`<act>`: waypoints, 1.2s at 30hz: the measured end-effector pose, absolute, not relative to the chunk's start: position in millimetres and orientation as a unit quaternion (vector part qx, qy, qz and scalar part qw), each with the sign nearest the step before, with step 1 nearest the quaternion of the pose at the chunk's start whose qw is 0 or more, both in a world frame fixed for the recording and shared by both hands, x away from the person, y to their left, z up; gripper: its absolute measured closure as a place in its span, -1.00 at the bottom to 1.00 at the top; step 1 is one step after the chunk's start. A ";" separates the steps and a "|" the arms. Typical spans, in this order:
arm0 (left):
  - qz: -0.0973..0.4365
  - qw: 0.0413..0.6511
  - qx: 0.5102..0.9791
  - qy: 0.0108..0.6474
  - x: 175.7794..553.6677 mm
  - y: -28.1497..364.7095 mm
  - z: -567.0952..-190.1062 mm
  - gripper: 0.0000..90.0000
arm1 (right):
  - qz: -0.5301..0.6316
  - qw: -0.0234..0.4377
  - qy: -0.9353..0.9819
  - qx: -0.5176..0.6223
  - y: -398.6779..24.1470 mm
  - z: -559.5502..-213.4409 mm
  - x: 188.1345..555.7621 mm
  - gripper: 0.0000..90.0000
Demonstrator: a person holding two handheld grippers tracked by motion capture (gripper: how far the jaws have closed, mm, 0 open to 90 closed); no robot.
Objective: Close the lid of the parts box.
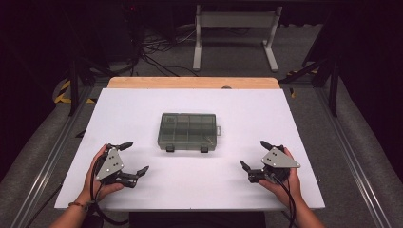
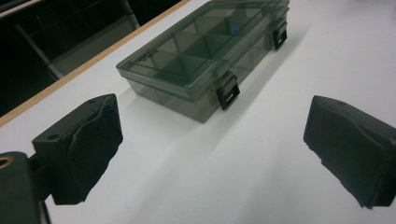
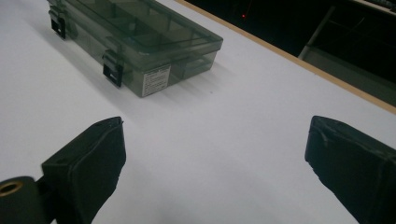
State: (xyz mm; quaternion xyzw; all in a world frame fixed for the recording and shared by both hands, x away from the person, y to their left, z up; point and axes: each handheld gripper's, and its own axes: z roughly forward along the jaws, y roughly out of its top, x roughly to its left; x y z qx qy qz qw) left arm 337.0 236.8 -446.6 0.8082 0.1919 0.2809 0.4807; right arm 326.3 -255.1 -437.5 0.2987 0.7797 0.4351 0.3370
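A: How many things lie on the table (image 1: 142,102)?
B: One organizer box (image 1: 187,131), lid closed, two black latches, at frame centre.
A: And the claws?
B: Left claw (image 1: 134,159) lower left, right claw (image 1: 254,154) lower right; both released, gaping. White top, dark room.

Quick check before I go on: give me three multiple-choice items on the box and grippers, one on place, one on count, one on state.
1. Where is the box?
A. Mid-table, between and beyond the grippers
B. In the left gripper
C. At the table's far right corner

2. How many black latches show on its near side?
A. One
B. Two
C. Four

3. How is the lid?
A. Shut
B. Propped open
C. Off, beside the box

Answers:
1 A: the high view shows it on the white table, apart from the left gripper and right gripper.
2 B: two latches hang on that side.
3 A: the lid lies flat on the box, latches down.
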 end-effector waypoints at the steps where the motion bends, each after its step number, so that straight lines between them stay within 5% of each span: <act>1: 0.279 0.482 0.807 0.196 335.4 238.0 -448.3 -0.88 | 0.434 0.336 0.781 0.300 -255.2 -439.8 324.4 -0.88; 36: 0.268 0.495 0.801 0.202 332.8 238.5 -453.8 -0.88 | 0.447 0.339 0.771 0.302 -253.6 -441.6 319.6 -0.90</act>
